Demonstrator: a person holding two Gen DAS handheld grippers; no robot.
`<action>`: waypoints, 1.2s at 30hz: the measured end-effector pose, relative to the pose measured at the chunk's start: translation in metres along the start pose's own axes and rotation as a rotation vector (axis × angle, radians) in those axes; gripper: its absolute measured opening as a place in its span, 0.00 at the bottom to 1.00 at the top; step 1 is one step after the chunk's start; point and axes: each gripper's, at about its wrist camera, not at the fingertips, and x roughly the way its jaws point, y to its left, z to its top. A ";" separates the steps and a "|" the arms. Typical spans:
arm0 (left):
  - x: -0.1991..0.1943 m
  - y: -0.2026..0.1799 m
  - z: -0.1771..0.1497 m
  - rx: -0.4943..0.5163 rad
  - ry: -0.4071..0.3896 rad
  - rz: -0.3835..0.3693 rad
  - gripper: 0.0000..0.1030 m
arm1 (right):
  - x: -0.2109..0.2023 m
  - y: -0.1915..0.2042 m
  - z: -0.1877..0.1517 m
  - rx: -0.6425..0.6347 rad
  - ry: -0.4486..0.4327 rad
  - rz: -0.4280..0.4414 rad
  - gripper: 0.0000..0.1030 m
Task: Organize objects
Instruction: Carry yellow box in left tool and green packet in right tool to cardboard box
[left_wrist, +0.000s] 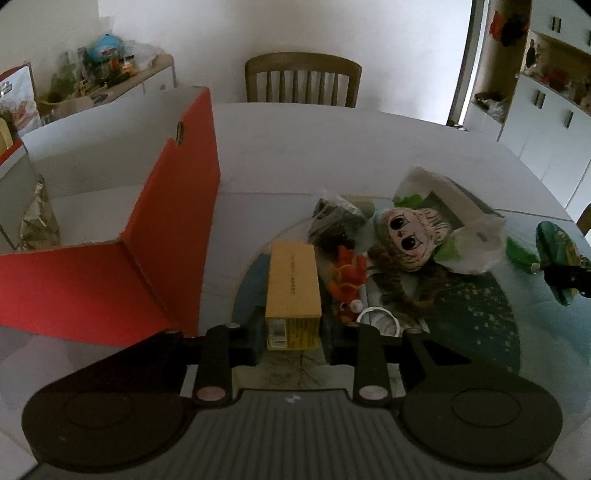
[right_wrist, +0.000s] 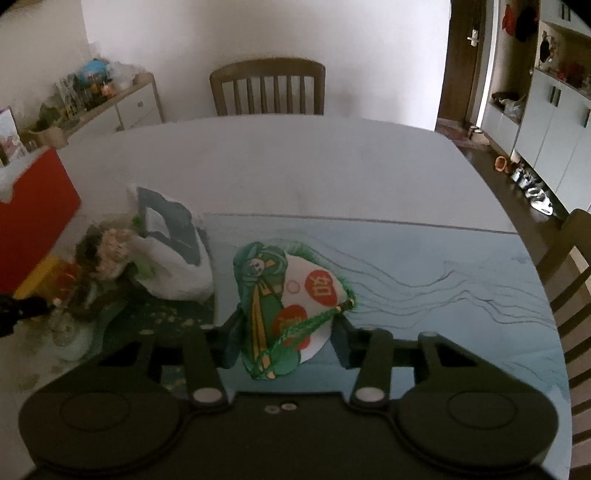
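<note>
My left gripper (left_wrist: 293, 345) has its fingers on both sides of a long yellow cardboard box (left_wrist: 293, 286), closed against its near end. The box lies on the table just right of an open red storage box (left_wrist: 173, 236) with white inner walls. My right gripper (right_wrist: 282, 347) holds a green and white paper fan ornament (right_wrist: 284, 295) with red discs between its fingers, over the blue table mat (right_wrist: 424, 266). The ornament also shows at the right edge of the left wrist view (left_wrist: 557, 254). A doll head (left_wrist: 412, 236), a red toy (left_wrist: 347, 277) and a white plastic bag (left_wrist: 469, 240) lie in a pile.
A foil snack bag (left_wrist: 38, 221) stands inside the red box. A white ring (left_wrist: 380, 319) lies by the left gripper. A wooden chair (left_wrist: 303, 81) stands at the table's far side, another chair (right_wrist: 569, 280) at the right. A cluttered sideboard (left_wrist: 107, 74) is at the back left.
</note>
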 end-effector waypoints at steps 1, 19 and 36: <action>-0.004 0.001 0.000 0.001 -0.004 -0.004 0.28 | -0.006 0.001 0.001 0.001 -0.003 0.000 0.45; -0.079 0.045 0.030 -0.024 -0.075 -0.138 0.27 | -0.096 0.082 0.026 -0.086 -0.076 0.112 0.45; -0.126 0.149 0.083 -0.047 -0.168 -0.170 0.27 | -0.108 0.219 0.083 -0.259 -0.184 0.224 0.45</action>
